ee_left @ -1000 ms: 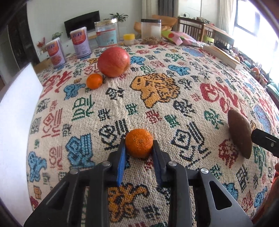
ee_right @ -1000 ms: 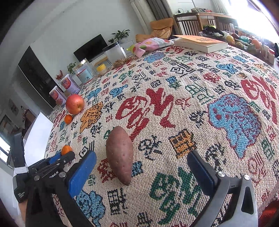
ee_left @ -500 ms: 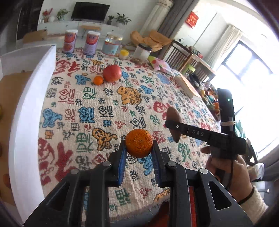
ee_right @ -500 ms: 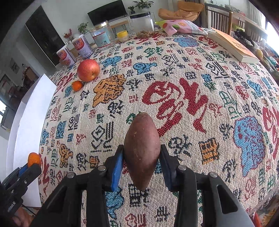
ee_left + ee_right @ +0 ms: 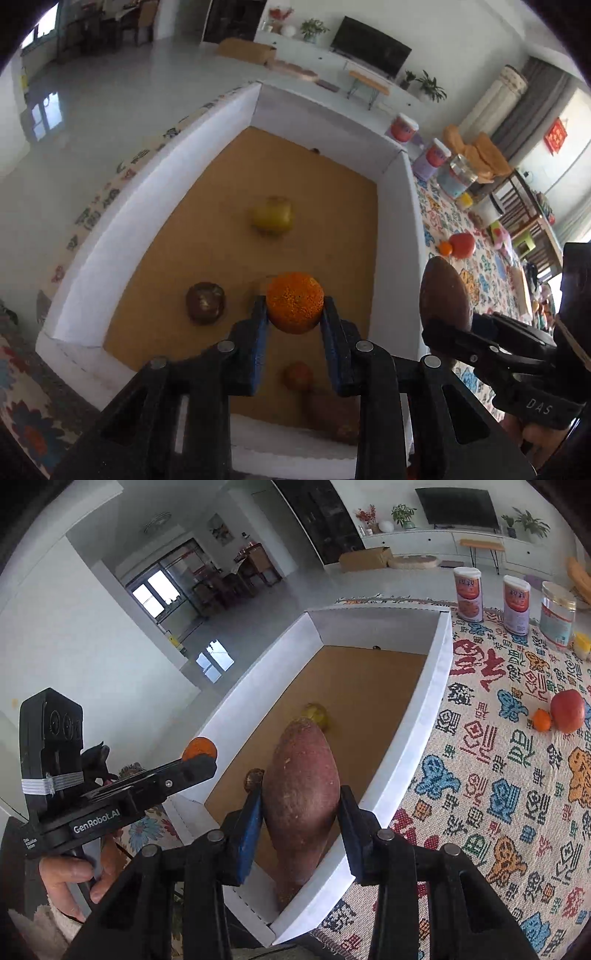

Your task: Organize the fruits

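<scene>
your left gripper is clamped on a small orange above the white box, and the right gripper is closed tight on a sweet potato over the box's near end. only the left view shows the box floor properly: a yellow-green fruit, a dark round one, a reddish one. the right view shows the patterned cloth with an apple and a second orange beside it.
</scene>
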A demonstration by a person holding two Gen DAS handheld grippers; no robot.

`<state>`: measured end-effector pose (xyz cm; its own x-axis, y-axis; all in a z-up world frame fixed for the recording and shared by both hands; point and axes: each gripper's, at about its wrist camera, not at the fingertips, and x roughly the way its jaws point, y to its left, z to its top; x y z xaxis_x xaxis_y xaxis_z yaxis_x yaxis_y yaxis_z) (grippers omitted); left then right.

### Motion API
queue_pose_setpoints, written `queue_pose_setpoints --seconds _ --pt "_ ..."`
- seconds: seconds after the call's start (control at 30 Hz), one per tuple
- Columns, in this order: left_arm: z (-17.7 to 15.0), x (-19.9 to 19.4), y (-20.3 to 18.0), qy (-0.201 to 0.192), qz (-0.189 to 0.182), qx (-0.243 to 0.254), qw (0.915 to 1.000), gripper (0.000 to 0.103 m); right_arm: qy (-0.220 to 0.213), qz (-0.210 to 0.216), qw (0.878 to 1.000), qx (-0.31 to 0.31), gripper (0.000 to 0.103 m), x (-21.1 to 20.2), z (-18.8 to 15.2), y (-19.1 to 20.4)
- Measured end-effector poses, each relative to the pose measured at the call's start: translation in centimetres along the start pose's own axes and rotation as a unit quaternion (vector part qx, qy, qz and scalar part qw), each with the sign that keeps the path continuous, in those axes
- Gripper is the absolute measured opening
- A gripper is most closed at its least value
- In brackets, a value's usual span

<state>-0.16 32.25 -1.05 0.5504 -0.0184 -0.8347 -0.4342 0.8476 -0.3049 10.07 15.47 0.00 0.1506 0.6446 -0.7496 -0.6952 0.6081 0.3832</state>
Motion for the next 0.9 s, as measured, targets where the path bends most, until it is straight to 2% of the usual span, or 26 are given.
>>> queue_pose_setpoints --seconds 0.1,0.2,0.23,0.27,0.3,0.33,0.43,0.47,0.57,0.6,0.67,0.77,0.83,0.9 --pt "0.0 2.5 2.2 0.022 0.030 -0.020 0.9991 0.028 0.040 -0.031 0.998 -0.031 0.040 4.4 -0.2 1.0" --pt "-0.3 3.4 2.2 0.031 0.048 -0.017 0.9982 0.029 0.072 -0.065 0.995 -0.037 0.040 7.3 -0.3 0.7" --pt "-0.3 3.4 2.1 0.030 0.055 -0.013 0.9979 0.032 0.079 -0.074 0.993 -0.039 0.040 7.9 -0.3 0.5" --pt "-0.4 3.5 1.9 0.027 0.060 -0.009 0.9978 0.040 0.080 -0.081 0.993 -0.040 0.041 8.2 -0.3 0.3" --pt "-0.3 3.3 1.8 0.021 0.065 -0.006 0.9976 0.046 0.074 -0.085 0.993 -0.038 0.041 8.3 -0.1 0.0" --pt "-0.3 2.9 1.6 0.011 0.071 -0.003 0.9974 0.056 0.065 -0.085 0.994 -0.032 0.042 7.9 0.0 -0.3" --pt "-0.2 0.9 -0.7 -0.033 0.065 0.015 0.9972 0.070 0.005 -0.066 0.998 -0.002 0.061 4.1 0.6 -1.9" --pt "-0.1 0.1 -1.7 -0.048 0.057 0.024 0.9969 0.076 -0.021 -0.065 0.998 -0.001 0.067 2.4 0.7 -2.3" --pt "-0.8 -1.6 -6.7 -0.085 0.006 0.066 0.9941 0.082 -0.087 -0.088 0.992 -0.006 0.089 -2.6 0.5 -3.8" --pt "-1.4 -1.9 -8.9 -0.089 -0.016 0.086 0.9922 0.083 -0.106 -0.104 0.989 -0.004 0.096 -4.1 0.0 -4.9" --pt "-2.7 -1.8 -13.3 -0.086 -0.063 0.130 0.9858 0.084 -0.135 -0.150 0.979 0.013 0.102 -6.2 -1.6 -7.9" --pt "-6.0 -0.3 -20.1 -0.061 -0.127 0.204 0.9687 0.088 -0.148 -0.241 0.958 0.055 0.103 -7.8 -5.8 -14.4" --pt "-8.2 2.2 -24.1 -0.033 -0.144 0.242 0.9588 0.088 -0.123 -0.312 0.937 0.099 0.103 -8.1 -9.2 -19.6" --pt "-9.9 4.9 -27.4 -0.019 -0.146 0.260 0.9543 0.088 -0.109 -0.350 0.918 0.151 0.103 -8.9 -12.8 -24.3"
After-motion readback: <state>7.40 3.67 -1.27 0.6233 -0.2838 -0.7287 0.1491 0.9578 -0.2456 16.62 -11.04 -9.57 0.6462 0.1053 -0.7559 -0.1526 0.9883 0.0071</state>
